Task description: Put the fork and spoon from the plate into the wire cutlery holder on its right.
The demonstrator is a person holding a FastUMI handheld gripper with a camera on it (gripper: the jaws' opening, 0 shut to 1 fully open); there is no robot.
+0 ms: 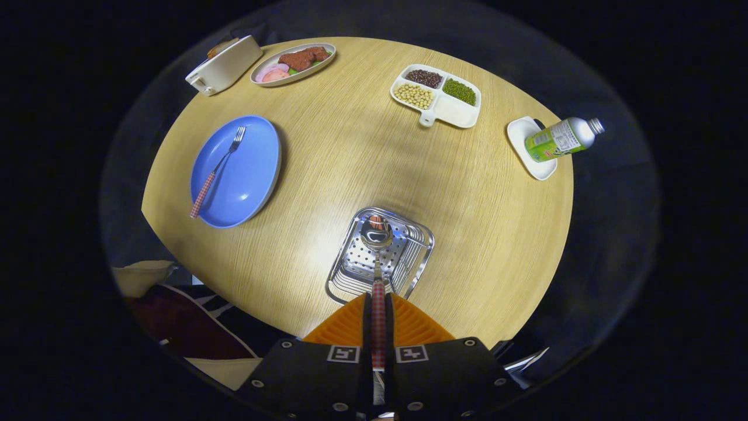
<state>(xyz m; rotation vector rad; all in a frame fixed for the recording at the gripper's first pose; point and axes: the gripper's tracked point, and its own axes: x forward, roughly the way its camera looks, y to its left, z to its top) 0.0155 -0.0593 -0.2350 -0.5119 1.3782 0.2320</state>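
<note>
Gripper (378, 327): low centre of the frame; its fingers (409, 324) are pressed together on the checked handle of the spoon, one on each side of it
Spoon (377, 234): held lengthwise along the fingers, handle clamped, bowl pointing ahead; the shiny bowl hangs over the wire cutlery holder, at its far end; whether it touches the holder's floor cannot be told
Wire cutlery holder (423, 240): metal basket with a perforated floor and wire sides, just ahead of the fingers, lower centre of the frame, standing on the desk; a small reddish shape shows at its far rim beyond the spoon bowl, too small to make out
Plate (248, 175): blue, oval, left of centre in the frame, well apart from the holder, near the desk's left edge
Fork (217, 169): lying on the plate, tines toward the upper part of the frame, checked handle reaching down over the plate's near rim
Desk (350, 146): pale wood grain, rounded by the lens
Divided dish (459, 111): white, upper right of centre; dark beans, green beans and pale beans in three sections, the fourth empty
Bottle (561, 139): right of the frame, green label, metal cap, resting on a small white tray (523, 131)
Oval dish (292, 63): upper left, with brown and pink food
White container (225, 67): just left of the oval dish, at the desk's far edge
</note>
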